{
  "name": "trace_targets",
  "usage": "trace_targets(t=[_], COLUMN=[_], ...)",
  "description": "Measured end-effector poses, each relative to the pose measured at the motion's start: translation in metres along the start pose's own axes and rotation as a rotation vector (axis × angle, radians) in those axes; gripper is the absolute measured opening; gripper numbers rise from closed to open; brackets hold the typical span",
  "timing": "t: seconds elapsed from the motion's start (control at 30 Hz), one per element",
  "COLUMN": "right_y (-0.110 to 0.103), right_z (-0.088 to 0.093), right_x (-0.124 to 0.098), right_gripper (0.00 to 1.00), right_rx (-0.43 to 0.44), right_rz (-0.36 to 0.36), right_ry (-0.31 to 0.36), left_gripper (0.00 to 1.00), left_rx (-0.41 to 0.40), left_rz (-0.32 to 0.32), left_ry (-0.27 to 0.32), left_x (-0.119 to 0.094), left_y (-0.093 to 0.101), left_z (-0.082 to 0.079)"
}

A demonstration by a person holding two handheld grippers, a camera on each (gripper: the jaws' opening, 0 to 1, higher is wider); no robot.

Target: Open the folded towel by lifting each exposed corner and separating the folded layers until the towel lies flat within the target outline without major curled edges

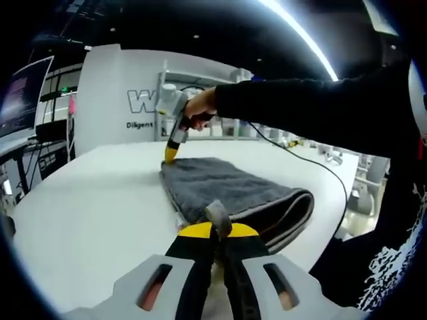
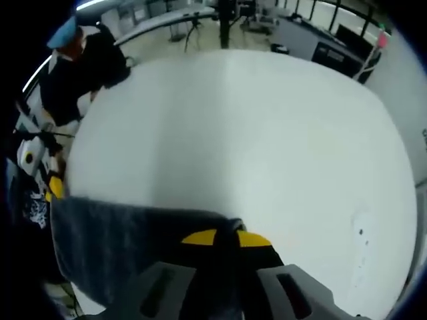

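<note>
Your left tongs [image 1: 217,230] are pinched together on a near corner of the grey towel [image 1: 227,193], a small tuft of cloth standing up between the yellow tips. From there the folded towel runs away from you across the white tabletop [image 1: 93,207]. At its far corner your right tongs [image 1: 171,154] touch the towel's edge; in the right gripper view they [image 2: 225,237] sit closed over the towel's [image 2: 127,247] edge, with bare tabletop [image 2: 253,133] beyond.

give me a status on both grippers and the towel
Left gripper shut on a towel corner. Right gripper shut on the far corner. Towel folded on white table. Nothing in the way.
</note>
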State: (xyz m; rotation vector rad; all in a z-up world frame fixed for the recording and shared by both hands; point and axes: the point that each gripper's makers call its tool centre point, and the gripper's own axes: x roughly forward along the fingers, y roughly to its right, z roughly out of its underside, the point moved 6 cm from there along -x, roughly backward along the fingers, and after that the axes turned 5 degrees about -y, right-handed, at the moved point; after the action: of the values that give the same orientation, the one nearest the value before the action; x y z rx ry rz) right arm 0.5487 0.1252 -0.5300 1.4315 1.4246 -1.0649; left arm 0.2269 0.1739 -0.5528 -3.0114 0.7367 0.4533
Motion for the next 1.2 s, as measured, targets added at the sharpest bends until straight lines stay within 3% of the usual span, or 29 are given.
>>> trace_targets(t=[0.7,1.0,1.2], right_y=[0.0,-0.001,-0.007], right_z=[0.0,0.0,-0.001], right_x=[-0.012,-0.031,-0.04], right_gripper=[0.01,0.01,0.01], right_rx=[-0.024,-0.037,-0.053], right_rz=[0.031,0.055,0.046], right_ry=[0.037,0.078,0.1], left_gripper=[0.0,0.0,0.0], left_rx=[0.004,0.049,0.141], left_rz=[0.122,0.161,0.227], left_ry=[0.07,0.091,0.041], left_x=[0.0,0.0,-0.004], left_y=[0.022,0.03,0.038], left_z=[-0.017,-0.028,-0.037])
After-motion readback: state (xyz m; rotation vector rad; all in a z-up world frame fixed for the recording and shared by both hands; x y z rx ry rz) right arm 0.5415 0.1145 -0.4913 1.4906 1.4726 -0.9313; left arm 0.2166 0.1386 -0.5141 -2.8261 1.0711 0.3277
